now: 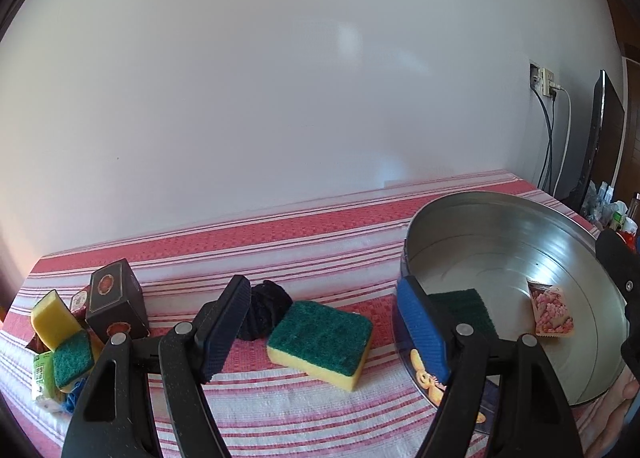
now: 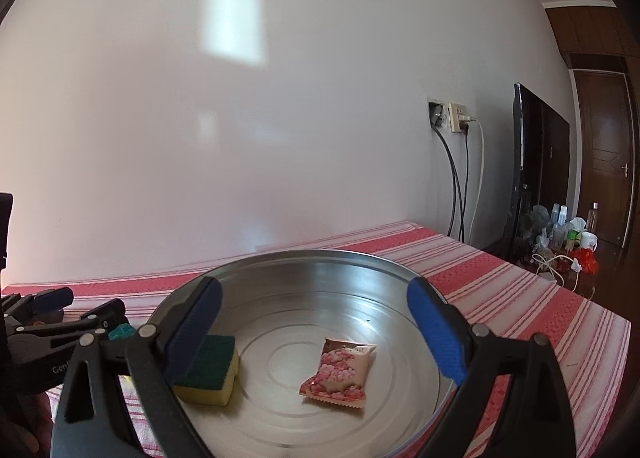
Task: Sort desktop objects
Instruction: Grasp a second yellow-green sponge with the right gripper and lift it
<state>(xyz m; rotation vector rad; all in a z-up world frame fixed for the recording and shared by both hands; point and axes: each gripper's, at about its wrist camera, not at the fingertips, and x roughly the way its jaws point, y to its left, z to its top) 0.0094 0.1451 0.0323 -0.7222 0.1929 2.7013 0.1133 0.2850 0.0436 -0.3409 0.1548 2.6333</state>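
Observation:
A round metal tin (image 1: 592,258) (image 2: 400,270) stands on the striped cloth and holds a green-and-yellow sponge (image 2: 210,372) (image 1: 464,308) and a pink snack packet (image 2: 340,372) (image 1: 552,312). My left gripper (image 1: 324,332) is open and empty, just above a second green-and-yellow sponge (image 1: 320,338) lying between its fingers on the cloth, left of the tin. My right gripper (image 2: 316,332) is open and empty over the tin. A black cloth bundle (image 1: 266,308) lies behind the loose sponge.
At the left lie a dark box (image 1: 116,304), two more sponges (image 1: 54,316) (image 1: 74,358) and a green packet (image 1: 42,376). A white wall runs behind the table. A television (image 2: 540,174) and bottles (image 2: 560,226) stand beyond the table's right end.

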